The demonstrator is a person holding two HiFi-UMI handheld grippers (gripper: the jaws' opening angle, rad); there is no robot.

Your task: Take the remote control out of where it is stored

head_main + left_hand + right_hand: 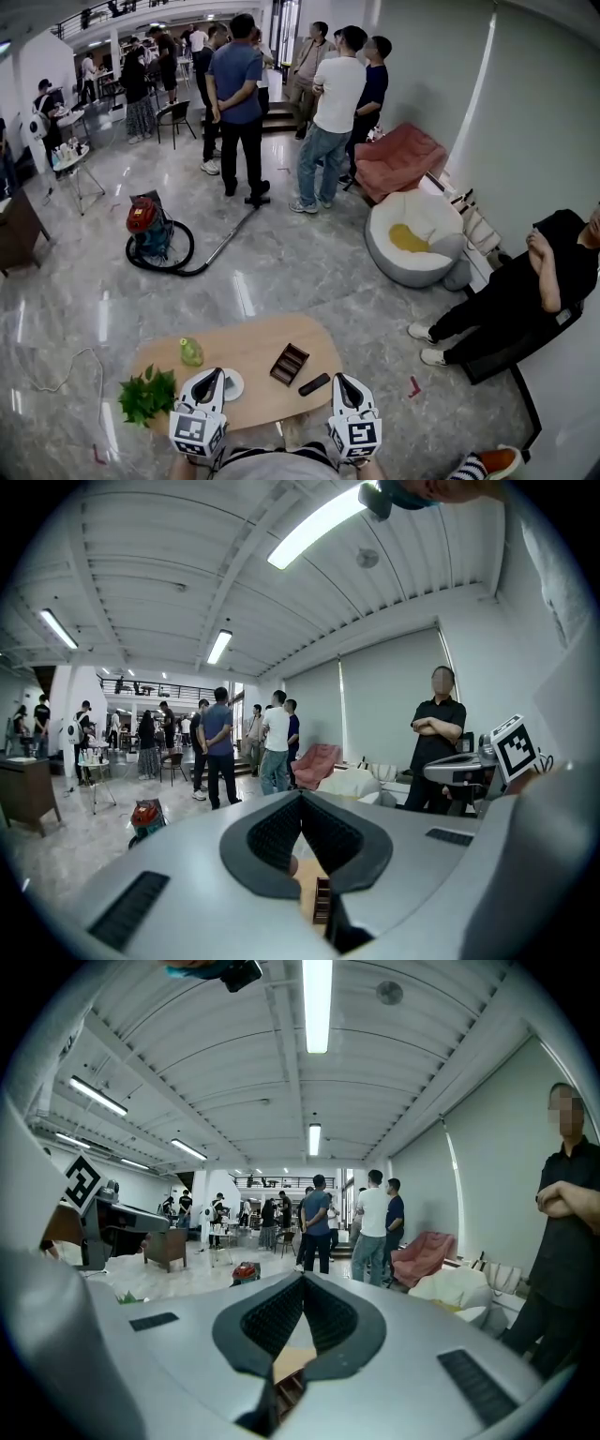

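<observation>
A black remote control (314, 384) lies flat on the oval wooden table (253, 349), just right of a dark brown slotted holder (290, 364). My left gripper (217, 373) hovers over the table's near left part, above a white dish (234, 385), jaws shut and empty. My right gripper (339, 378) sits at the near right edge, close beside the remote, also shut with nothing in it. In the left gripper view the jaws (301, 795) meet, and the holder (322, 900) shows below them. The right gripper view shows closed jaws (303, 1279) over a strip of table (292, 1361).
A potted green plant (147, 396) stands at the table's left end and a green object (191, 352) behind the dish. A red vacuum cleaner (148, 228) with its hose lies on the floor beyond. Several people stand further off; a person (525, 295) sits at the right.
</observation>
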